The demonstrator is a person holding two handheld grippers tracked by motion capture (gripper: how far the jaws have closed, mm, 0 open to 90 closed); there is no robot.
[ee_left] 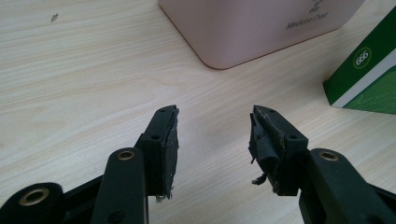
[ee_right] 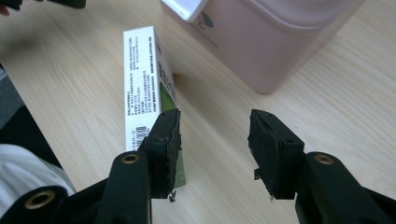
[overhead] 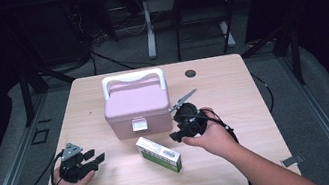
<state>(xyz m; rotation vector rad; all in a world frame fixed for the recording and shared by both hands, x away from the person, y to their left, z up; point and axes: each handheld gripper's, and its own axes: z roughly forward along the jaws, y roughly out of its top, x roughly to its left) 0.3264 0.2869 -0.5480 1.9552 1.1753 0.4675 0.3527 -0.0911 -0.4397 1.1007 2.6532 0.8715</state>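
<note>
A pink box (overhead: pixel 136 104) with a white handle and a white front latch stands shut at the middle of the table. In front of it lies a green and white carton (overhead: pixel 158 154), set at an angle. My left gripper (overhead: pixel 94 156) rests low at the front left, pointing right. In the left gripper view it (ee_left: pixel 215 116) is open over bare wood, with the pink box (ee_left: pixel 261 28) ahead and the carton (ee_left: pixel 369 79) at the right. My right gripper (overhead: pixel 177 133) hovers right of the box's front, above the carton's far end. Its own view shows it (ee_right: pixel 215 121) open and empty beside the carton (ee_right: pixel 144 79) and the box (ee_right: pixel 275 42).
The wooden table (overhead: pixel 232 86) has a dark cable hole (overhead: pixel 190 73) at the back right. Bare wood lies left and right of the box. Past the table's far edge, desk legs and cables stand on a dark floor. A white sleeve (ee_right: pixel 23 172) shows low in the right gripper view.
</note>
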